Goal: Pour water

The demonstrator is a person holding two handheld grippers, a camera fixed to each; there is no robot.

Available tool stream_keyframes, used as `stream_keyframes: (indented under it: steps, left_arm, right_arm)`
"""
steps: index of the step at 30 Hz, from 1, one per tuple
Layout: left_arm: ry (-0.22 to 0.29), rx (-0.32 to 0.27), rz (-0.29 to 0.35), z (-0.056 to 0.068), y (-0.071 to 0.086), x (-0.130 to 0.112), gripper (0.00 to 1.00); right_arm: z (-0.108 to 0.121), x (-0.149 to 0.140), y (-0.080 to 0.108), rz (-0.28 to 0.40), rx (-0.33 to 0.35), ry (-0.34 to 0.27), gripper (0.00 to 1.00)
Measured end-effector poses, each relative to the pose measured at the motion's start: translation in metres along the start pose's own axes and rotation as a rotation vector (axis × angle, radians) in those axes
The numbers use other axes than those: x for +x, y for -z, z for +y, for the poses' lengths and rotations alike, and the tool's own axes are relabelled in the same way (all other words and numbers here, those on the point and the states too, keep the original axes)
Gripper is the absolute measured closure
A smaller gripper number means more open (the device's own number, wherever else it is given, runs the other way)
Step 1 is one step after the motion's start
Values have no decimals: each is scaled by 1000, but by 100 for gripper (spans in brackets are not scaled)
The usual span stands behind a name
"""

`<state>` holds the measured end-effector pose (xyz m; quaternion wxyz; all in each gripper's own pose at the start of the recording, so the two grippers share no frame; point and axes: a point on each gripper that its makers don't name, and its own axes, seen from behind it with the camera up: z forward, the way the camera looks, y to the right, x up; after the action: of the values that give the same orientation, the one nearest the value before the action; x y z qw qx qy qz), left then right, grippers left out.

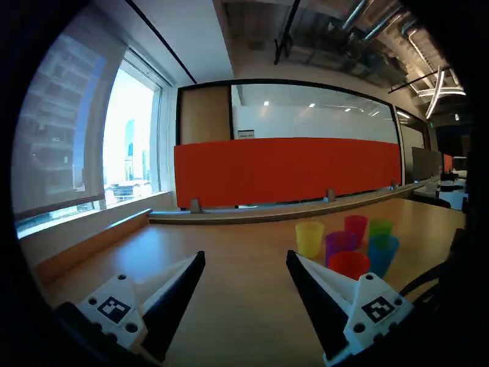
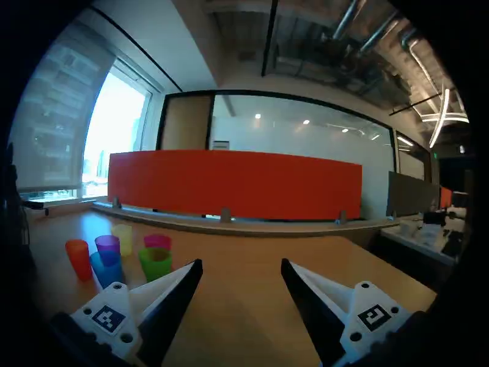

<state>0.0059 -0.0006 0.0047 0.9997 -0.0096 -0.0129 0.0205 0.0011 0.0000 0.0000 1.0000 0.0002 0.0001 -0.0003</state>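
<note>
Wide open and empty, my left fingers (image 1: pixel 174 300) and right fingers (image 2: pixel 171 300) could topple neighbours among tightly clustered coloured plastic cups (image 1: pixel 340 243).

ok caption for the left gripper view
Open left gripper at a wooden desk, six coloured plastic cups clustered ahead to the right.

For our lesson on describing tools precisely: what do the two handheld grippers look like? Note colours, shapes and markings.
The left gripper and the right gripper look alike. Each has two wedge-shaped fingers tapering to points, white outside and black on the inner faces. Each finger carries a square black-and-white marker and small round holes.
</note>
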Motion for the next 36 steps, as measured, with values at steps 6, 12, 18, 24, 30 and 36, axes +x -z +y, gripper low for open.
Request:
stream_keyframes:
  steps: [6,12,18,24,30,36]
  left_arm:
    - [13,-30,-10,-1,-3,22,1]
    - [23,-66,6,-2,-7,57,1]
    - [34,-112,18,2,-12,88,1]
    - [19,-131,10,2,-19,109,1]
    - [4,-142,12,1,-26,132,1]
    - [6,-174,24,8,-29,156,1]
  right_arm:
    - [2,23,-1,7,11,8,0]
    - [6,54,-5,14,24,0,0]
    - [11,79,-11,14,33,-14,0]
    - [17,98,-17,-3,38,-35,0]
    - [16,119,-22,-14,56,-58,0]
    - [16,137,-26,-13,85,-62,0]
